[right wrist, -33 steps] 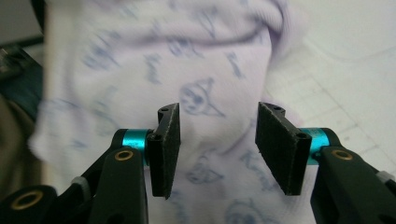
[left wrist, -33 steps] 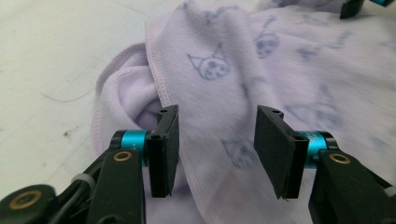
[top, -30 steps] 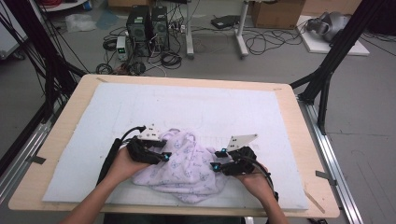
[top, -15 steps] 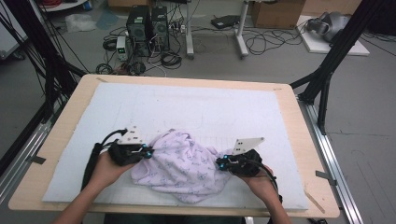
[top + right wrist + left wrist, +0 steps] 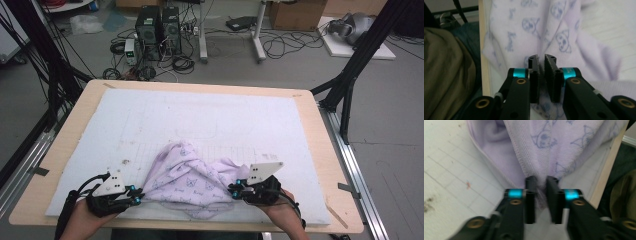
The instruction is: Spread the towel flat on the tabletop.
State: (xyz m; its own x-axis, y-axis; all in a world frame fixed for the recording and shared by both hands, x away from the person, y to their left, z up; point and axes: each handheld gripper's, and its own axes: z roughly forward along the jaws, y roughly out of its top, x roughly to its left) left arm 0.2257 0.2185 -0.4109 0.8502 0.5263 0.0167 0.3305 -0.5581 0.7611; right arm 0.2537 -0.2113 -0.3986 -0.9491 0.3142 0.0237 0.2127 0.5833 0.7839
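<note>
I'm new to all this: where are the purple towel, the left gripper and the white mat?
towel (image 5: 187, 180), high view, printed middle of the bunched cloth
left gripper (image 5: 136, 195), high view, tips of its jaws at the towel's edge
mat (image 5: 210, 115), high view, bare far part

Lilac towel (image 5: 192, 182) between both grippers

Your pale lilac towel (image 5: 192, 182), printed with blue-grey cat faces, lies at lower centre on a white gridded mat (image 5: 200, 120) edged by light wood table (image 5: 325, 150); your black grippers carry turquoise bands.
</note>
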